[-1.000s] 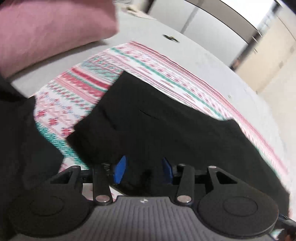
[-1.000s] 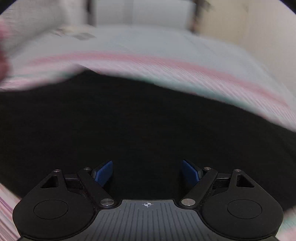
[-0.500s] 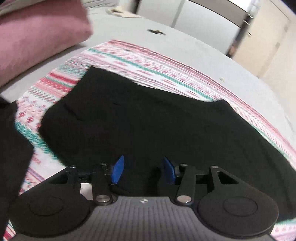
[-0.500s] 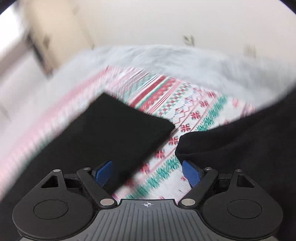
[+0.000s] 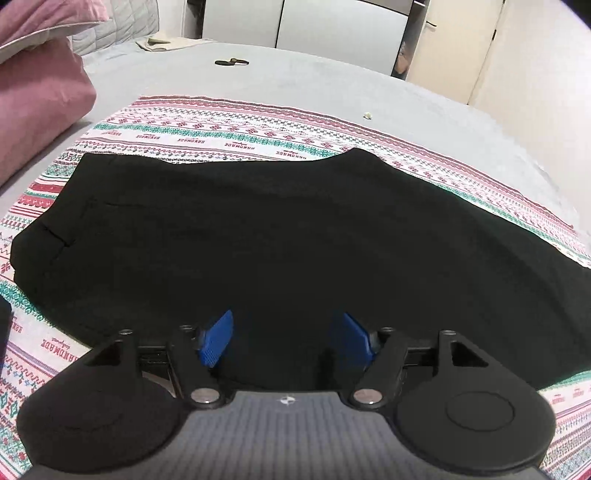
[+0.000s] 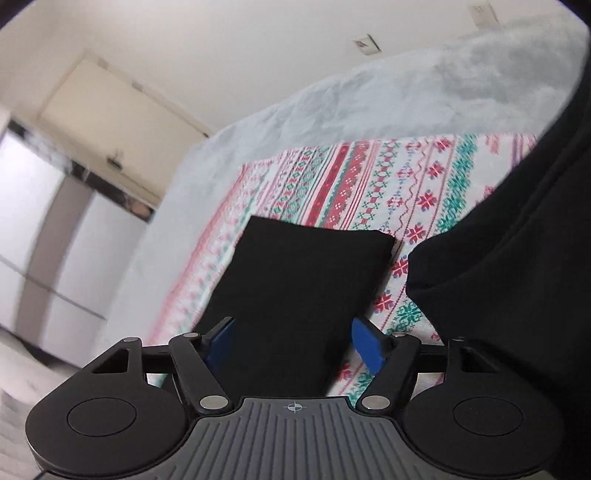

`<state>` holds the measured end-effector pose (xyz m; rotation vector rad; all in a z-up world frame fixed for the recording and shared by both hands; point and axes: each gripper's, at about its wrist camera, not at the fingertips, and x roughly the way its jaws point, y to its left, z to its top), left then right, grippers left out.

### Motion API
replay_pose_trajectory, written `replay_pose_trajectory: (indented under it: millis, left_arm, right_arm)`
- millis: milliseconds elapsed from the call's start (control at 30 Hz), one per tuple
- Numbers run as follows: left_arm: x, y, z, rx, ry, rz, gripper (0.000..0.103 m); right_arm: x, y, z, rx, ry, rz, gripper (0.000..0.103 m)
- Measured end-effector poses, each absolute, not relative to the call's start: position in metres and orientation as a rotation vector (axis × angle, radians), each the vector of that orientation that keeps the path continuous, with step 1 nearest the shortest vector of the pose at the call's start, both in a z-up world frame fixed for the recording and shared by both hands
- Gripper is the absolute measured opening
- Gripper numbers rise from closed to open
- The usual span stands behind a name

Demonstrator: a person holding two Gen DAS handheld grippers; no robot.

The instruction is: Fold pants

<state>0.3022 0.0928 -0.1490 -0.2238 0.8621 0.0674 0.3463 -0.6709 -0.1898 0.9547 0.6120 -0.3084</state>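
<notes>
Black pants (image 5: 280, 236) lie flat on a patterned red, green and white cloth (image 5: 236, 129) spread on a grey bed. Their waist end is at the left in the left wrist view. My left gripper (image 5: 282, 339) is open, with its blue pads over the near edge of the pants and nothing between them. In the right wrist view a pant leg (image 6: 295, 295) runs away from me to its hem. My right gripper (image 6: 293, 341) is open above that leg and holds nothing.
A pink pillow (image 5: 33, 99) lies at the far left of the bed. A small dark object (image 5: 231, 62) and a beige cloth (image 5: 162, 42) lie on the far grey sheet (image 5: 332, 88). A black-clothed body (image 6: 517, 258) fills the right of the right wrist view. Wardrobe doors (image 5: 332, 26) stand behind.
My left gripper has opened wider and swung to face the pants squarely. My right gripper has turned from the pants' middle towards the leg end and stayed open.
</notes>
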Motion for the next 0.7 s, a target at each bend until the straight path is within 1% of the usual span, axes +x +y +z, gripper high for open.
replay_pose_trajectory:
  millis: [67, 133, 200, 267, 367, 400, 433, 467, 567, 667, 700]
  left_arm:
    - [0.308, 0.095, -0.152, -0.232, 0.866, 0.074, 0.085]
    - [0.313, 0.095, -0.152, -0.235, 0.864, 0.070, 0.085]
    - [0.311, 0.093, -0.151, -0.207, 0.855, 0.082, 0.085]
    - [0.308, 0.083, -0.153, -0.178, 0.866, 0.089, 0.089]
    - [0.307, 0.080, -0.158, -0.174, 0.891, 0.094, 0.091]
    - [0.307, 0.079, -0.158, -0.172, 0.895, 0.094, 0.092]
    - [0.306, 0.080, -0.159, -0.169, 0.896, 0.090, 0.095]
    - [0.306, 0.080, -0.158, -0.161, 0.895, 0.085, 0.099]
    - [0.306, 0.079, -0.160, -0.130, 0.902, 0.081, 0.101]
    - [0.305, 0.078, -0.161, -0.136, 0.914, 0.073, 0.103]
    - [0.305, 0.078, -0.161, -0.138, 0.916, 0.071, 0.103]
  right_arm:
    - [0.354, -0.665, -0.195, 0.923, 0.690, -0.334, 0.068]
    - [0.358, -0.664, -0.206, 0.948, 0.731, -0.368, 0.064]
    - [0.360, -0.662, -0.207, 0.933, 0.701, -0.399, 0.063]
    - [0.364, -0.658, -0.209, 0.912, 0.683, -0.426, 0.063]
    - [0.369, -0.651, -0.211, 0.876, 0.653, -0.468, 0.064]
    - [0.371, -0.650, -0.212, 0.872, 0.645, -0.479, 0.065]
    - [0.372, -0.648, -0.212, 0.870, 0.635, -0.488, 0.068]
    - [0.373, -0.646, -0.211, 0.867, 0.627, -0.498, 0.068]
    - [0.376, -0.642, -0.211, 0.844, 0.611, -0.518, 0.068]
    - [0.372, -0.644, -0.213, 0.884, 0.570, -0.523, 0.064]
    - [0.371, -0.646, -0.215, 0.904, 0.556, -0.525, 0.057]
